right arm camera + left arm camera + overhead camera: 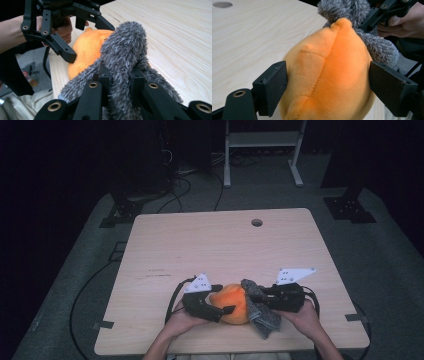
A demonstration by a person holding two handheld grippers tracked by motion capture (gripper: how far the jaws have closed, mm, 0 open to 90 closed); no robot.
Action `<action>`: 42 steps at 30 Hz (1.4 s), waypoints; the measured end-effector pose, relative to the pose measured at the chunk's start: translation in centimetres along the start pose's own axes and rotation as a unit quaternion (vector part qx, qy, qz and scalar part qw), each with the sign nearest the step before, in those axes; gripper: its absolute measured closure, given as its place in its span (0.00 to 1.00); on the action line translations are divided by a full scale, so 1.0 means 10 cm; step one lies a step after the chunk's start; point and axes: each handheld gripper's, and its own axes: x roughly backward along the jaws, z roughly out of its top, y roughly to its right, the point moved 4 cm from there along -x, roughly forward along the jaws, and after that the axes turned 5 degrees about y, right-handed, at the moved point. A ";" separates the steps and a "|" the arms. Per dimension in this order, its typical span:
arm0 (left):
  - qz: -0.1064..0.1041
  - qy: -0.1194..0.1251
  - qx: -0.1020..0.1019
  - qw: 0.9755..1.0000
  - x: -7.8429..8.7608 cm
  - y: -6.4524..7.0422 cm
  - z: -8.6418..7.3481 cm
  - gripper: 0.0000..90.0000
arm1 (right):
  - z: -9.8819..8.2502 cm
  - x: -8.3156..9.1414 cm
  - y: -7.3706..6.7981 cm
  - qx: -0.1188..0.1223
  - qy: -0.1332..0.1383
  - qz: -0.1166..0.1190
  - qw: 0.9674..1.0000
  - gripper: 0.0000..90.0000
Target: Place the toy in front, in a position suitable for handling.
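An orange plush toy (pixel 234 302) rests near the table's front edge, between the two grippers. My left gripper (pixel 223 298) is shut on it, its jaws pressing into both sides of the plush (pixel 329 75). A grey fuzzy cloth (pixel 262 315) drapes against the toy's right side. My right gripper (pixel 252 296) is shut on a bunched fold of that cloth (pixel 125 47), which bulges up over the jaws. In the right gripper view the orange toy (pixel 86 47) lies just behind the cloth, with the left gripper (pixel 88 40) around it. A hand holds each gripper.
The light wooden table (pixel 215 245) has a round cable hole (pixel 257 222) at the back. Beyond its far edge are a white metal frame (pixel 262 140), black stand feet (pixel 350 207) and cables on the grey floor. The front edge lies close behind the hands.
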 end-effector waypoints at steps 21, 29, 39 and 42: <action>0.031 0.021 -0.055 0.998 0.00 0.12 0.05 0.38 | 0.05 0.09 -0.01 0.013 0.008 -0.030 0.999 0.84; 0.017 0.022 -0.057 0.998 -0.02 0.14 0.05 0.35 | 0.06 0.04 -0.04 0.026 0.005 -0.023 0.999 0.84; 0.016 0.025 -0.055 0.998 -0.05 0.15 0.07 0.33 | 0.12 0.02 -0.15 0.055 0.001 -0.025 0.998 0.84; 0.001 0.038 -0.037 0.999 0.03 0.10 0.10 0.25 | 0.08 0.04 -0.08 0.038 0.002 -0.023 0.999 0.84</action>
